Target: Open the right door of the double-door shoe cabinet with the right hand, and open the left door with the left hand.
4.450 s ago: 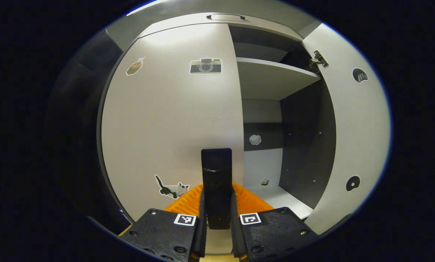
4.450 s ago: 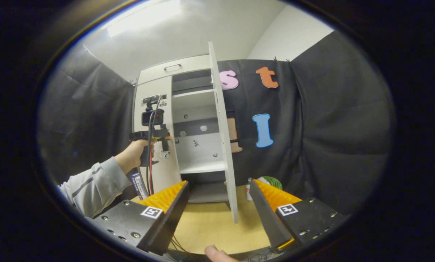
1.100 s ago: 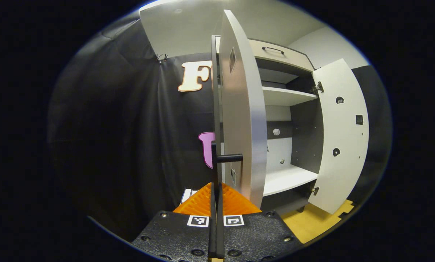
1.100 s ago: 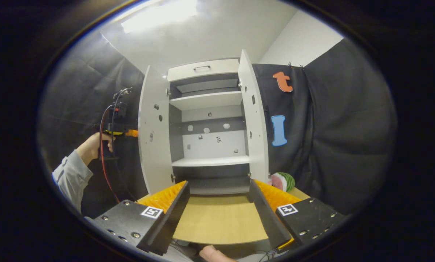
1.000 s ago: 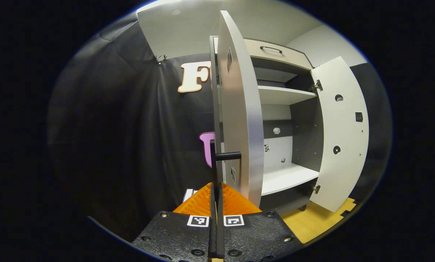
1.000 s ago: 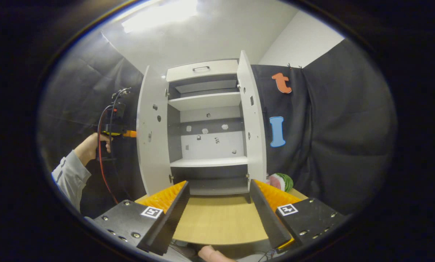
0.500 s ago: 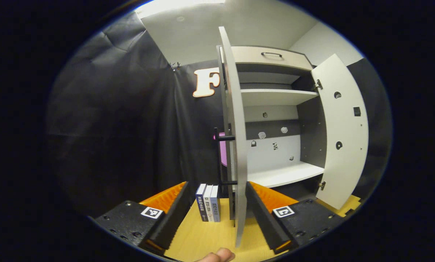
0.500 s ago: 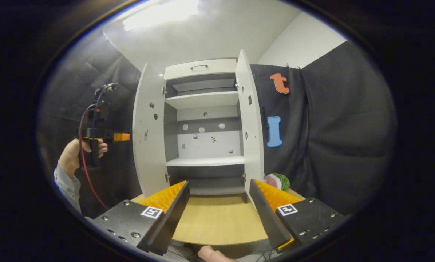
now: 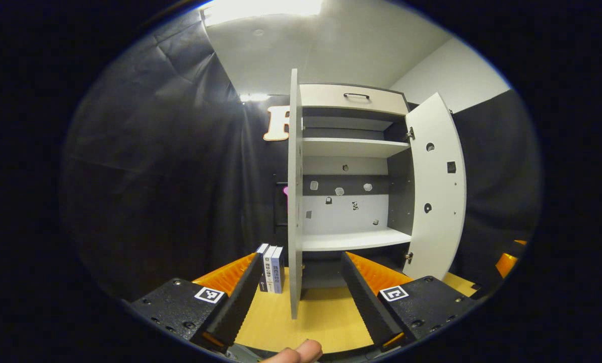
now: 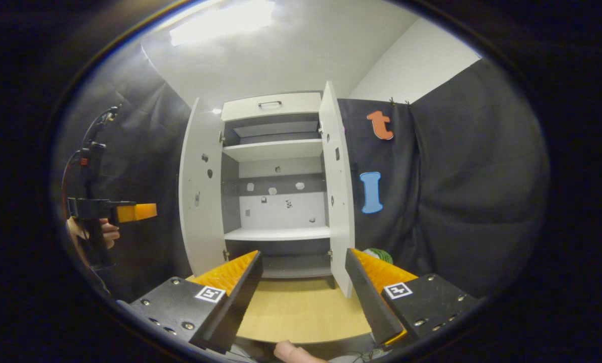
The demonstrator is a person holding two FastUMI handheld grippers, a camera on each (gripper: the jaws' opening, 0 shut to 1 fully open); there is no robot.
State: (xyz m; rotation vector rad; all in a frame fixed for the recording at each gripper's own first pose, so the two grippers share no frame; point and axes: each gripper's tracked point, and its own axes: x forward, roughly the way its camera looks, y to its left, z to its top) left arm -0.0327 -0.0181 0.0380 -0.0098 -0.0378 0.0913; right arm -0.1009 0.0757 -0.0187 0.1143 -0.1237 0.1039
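Left gripper view: the left gripper (image 9: pixel 298 290) sits lowest in frame with its jaws spread wide and nothing between them, a fingertip of the holding hand (image 9: pixel 301 351) just below. Beneath it runs a light wooden surface (image 9: pixel 326 317) on which the shoe cabinet (image 9: pixel 351 166) stands. The left door (image 9: pixel 294 201) is swung out toward the camera and seen nearly edge-on; a short row of upright books (image 9: pixel 272 262) stands on the surface just beside it, against the black cloth wall (image 9: pixel 170 176). The right door (image 9: pixel 437 191) is swung outward as well, its inner face showing. Between the doors lie two white shelves, a grey back panel with small stickers, and a top drawer with a dark handle. Right gripper view: the right gripper (image 10: pixel 303 282) is likewise spread with nothing held, over the same wooden surface (image 10: pixel 301 307). Farther off the cabinet (image 10: pixel 275 176) stands with both doors (image 10: pixel 197 196) (image 10: pixel 337 191) wide open. A green striped object (image 10: pixel 379 253) sits low behind the right door; what it is cannot be told. At far left a hand (image 10: pixel 104 233) holds the other gripper (image 10: pixel 137 212) well clear of the left door. White ceiling and wall rise above the cloth.
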